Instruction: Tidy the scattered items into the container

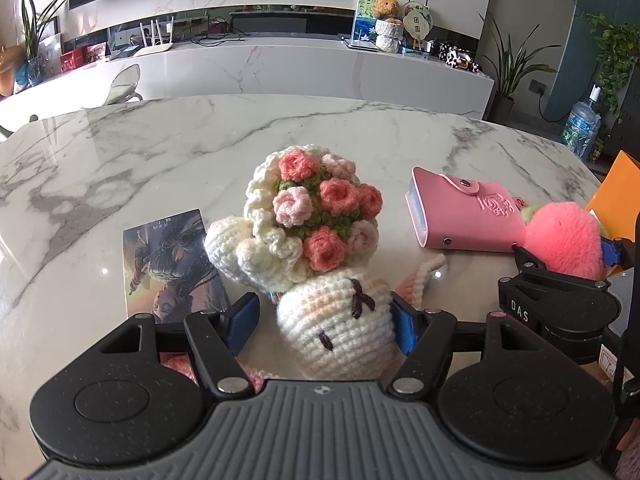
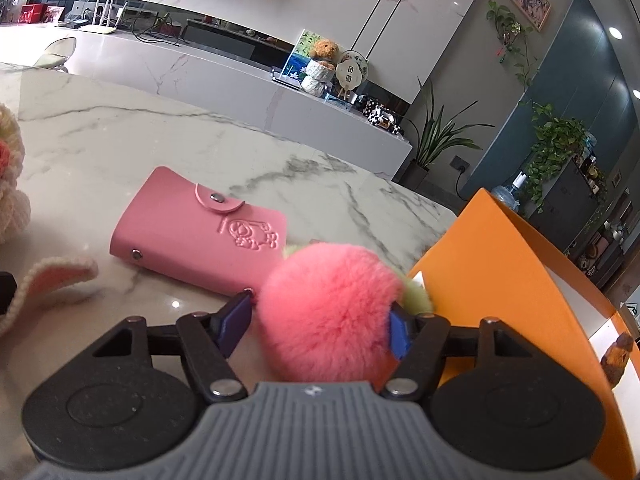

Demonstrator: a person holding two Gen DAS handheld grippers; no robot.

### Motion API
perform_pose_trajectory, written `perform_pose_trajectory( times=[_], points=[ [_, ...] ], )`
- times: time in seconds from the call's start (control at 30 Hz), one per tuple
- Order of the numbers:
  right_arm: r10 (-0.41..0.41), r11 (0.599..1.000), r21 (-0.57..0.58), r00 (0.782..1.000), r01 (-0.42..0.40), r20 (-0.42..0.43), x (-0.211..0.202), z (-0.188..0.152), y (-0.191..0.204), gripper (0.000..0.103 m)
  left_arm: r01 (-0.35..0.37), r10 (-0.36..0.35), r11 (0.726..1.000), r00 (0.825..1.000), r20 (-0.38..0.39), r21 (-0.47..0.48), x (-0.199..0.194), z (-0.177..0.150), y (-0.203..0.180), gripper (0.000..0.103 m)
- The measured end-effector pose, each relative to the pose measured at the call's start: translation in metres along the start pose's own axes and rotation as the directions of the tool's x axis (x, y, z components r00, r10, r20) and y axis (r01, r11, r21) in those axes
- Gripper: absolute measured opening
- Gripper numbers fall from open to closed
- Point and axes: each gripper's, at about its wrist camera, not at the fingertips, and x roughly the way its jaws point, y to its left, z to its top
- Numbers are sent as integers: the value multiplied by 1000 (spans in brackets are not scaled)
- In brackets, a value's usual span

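A crocheted white bunny doll (image 1: 336, 332) lies on the marble table (image 1: 200, 152), with a crocheted bouquet of pink roses (image 1: 316, 208) at its far side. My left gripper (image 1: 323, 302) stands open around the doll's head: the right pad touches it, the left pad is a little apart. A fluffy pink pompom (image 2: 332, 280) with a green tuft sits between the blue pads of my right gripper (image 2: 320, 306), which is shut on it. The orange container (image 2: 500, 260) stands just right of it. A pink snap card holder (image 2: 200, 232) lies beyond the pompom.
A picture card (image 1: 168, 264) lies flat on the table to the left of the doll. The doll's pink-lined ear (image 2: 56, 276) reaches toward the right gripper (image 1: 564, 252). Beyond the table's far edge stand a chair and a long white counter.
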Motion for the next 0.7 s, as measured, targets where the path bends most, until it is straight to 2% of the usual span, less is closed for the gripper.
perform_pose_trajectory(
  times=[0.07,0.2,0.27,0.37,0.7],
  points=[
    [-9,1000,3,1000,9,-10,2,-1,-2,54,2,-2,1000,1000,-3,-1,0,0,0,76],
    [-24,1000,8,999,24,-23,4,-3,-4,47,-5,5,1000,1000,-1,16,0,-1,-3,69],
    [-27,1000,10,999,27,-25,3,-3,-5,46,-6,5,1000,1000,0,19,0,-1,-3,67],
    [-28,999,18,999,29,-24,1,-3,-6,45,-4,4,1000,1000,3,21,0,-1,-3,59],
    [-2,999,47,1000,1,10,-32,-5,-8,44,-1,0,999,1000,11,34,-7,-4,-5,56]
  ],
)
